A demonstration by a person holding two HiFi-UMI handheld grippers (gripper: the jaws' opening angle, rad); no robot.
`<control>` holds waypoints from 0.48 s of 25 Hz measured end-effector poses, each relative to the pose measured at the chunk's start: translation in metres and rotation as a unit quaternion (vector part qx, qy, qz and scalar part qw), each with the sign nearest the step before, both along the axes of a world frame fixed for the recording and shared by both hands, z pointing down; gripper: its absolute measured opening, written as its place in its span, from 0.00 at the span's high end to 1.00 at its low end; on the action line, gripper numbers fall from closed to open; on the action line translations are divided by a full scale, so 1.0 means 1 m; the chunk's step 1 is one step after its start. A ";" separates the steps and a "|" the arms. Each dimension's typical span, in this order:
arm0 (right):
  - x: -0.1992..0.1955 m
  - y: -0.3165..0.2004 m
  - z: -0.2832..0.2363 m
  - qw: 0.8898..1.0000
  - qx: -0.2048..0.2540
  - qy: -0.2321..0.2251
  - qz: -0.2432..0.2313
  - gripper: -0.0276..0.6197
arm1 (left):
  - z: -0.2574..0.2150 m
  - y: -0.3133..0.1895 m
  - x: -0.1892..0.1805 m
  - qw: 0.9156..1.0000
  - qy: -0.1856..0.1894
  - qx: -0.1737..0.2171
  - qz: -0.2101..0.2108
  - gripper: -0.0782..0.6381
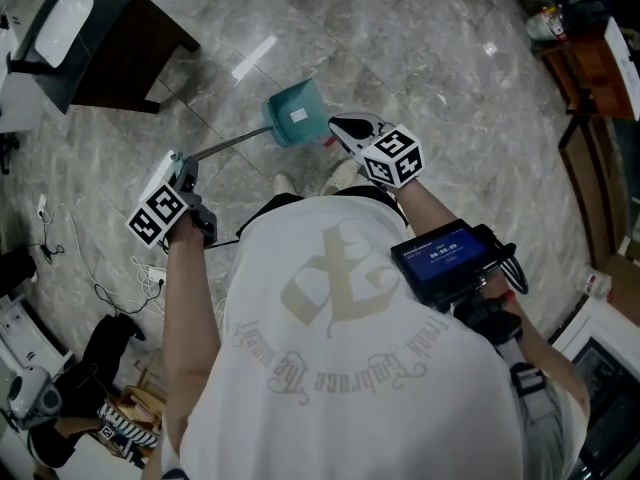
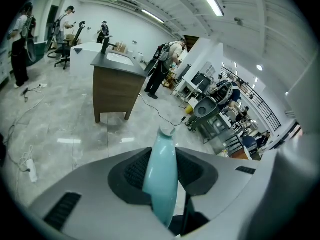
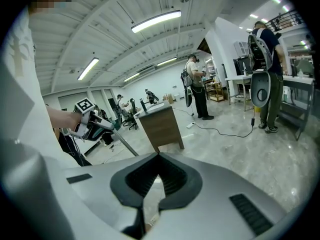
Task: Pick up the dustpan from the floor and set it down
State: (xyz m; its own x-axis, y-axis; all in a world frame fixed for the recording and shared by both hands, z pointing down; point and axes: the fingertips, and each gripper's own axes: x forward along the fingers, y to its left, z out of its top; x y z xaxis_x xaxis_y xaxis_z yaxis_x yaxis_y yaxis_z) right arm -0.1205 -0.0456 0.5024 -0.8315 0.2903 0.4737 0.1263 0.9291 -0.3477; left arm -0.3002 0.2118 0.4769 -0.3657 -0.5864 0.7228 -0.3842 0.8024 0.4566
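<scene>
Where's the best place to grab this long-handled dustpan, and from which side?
The teal grip at the end of the handle, where the left tool is shut on it. Come from the side, jaws across it: it is slim and rounded, while the pan is broad.

Dustpan (image 1: pixel 295 114), partial record. In the head view its grip end was hidden inside the left gripper (image 1: pixel 186 176). In the left gripper view only the teal grip (image 2: pixel 161 174) showed, and the pan was out of frame. The dark table (image 1: pixel 95 43), up-left of the dustpan, was cut by the picture's edge. The shoes (image 1: pixel 285 183) beside the dustpan were partly hidden by the shirt (image 1: pixel 340 368).
</scene>
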 end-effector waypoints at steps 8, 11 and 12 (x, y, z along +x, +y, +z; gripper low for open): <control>0.008 -0.011 0.008 1.000 -0.004 0.009 0.025 0.93 | 0.010 -0.019 -0.007 1.000 0.010 -0.005 0.018 0.71; 0.013 -0.019 0.012 0.999 -0.006 0.014 0.041 0.93 | 0.017 -0.029 -0.010 0.999 0.019 -0.007 0.025 0.71; 0.016 -0.022 0.015 0.999 -0.007 0.015 0.047 0.93 | 0.021 -0.033 -0.010 0.999 0.021 -0.008 0.028 0.71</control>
